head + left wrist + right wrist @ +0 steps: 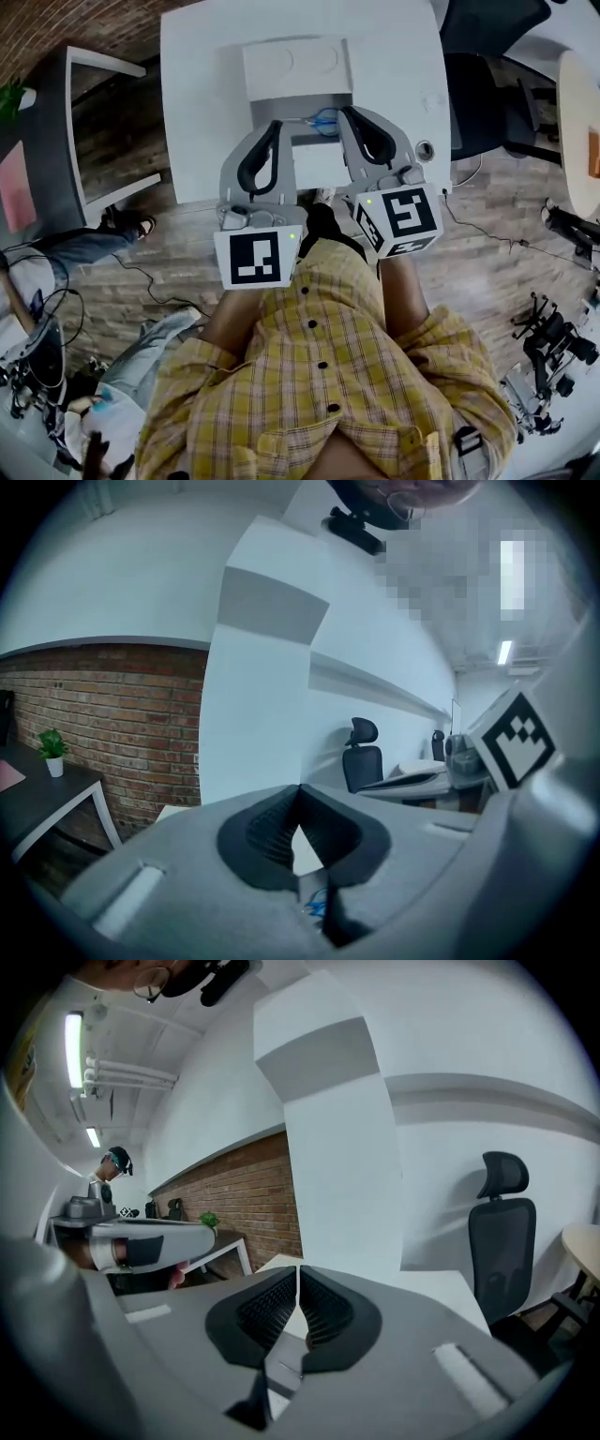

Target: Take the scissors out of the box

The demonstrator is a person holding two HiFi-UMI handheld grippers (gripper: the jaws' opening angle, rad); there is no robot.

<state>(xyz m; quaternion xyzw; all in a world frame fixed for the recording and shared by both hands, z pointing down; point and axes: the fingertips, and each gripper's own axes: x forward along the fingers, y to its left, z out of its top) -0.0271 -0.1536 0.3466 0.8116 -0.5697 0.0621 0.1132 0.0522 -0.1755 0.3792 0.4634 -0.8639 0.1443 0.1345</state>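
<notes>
1. My left claw [275, 128] is grey moulded plastic with black ribbed rubber pads. Its tips are pressed together on nothing. My right claw [348, 113], of the same build, is closed to a hairline slit and is also empty.
2. The scissors with blue plastic loop handles [323, 120] lie in the flat white box [295, 66]. They sit at upper centre of the head view, between my two claw tips.
3. Only the head view shows the box on the smooth white table [197, 94], with two shallow round impressions in its far panel. The left gripper view catches just a sliver of the scissors [317, 904], low in the frame beneath the pads.
4. The blades are hidden behind my claws. Whether either tip touches the box, I cannot tell.
</notes>
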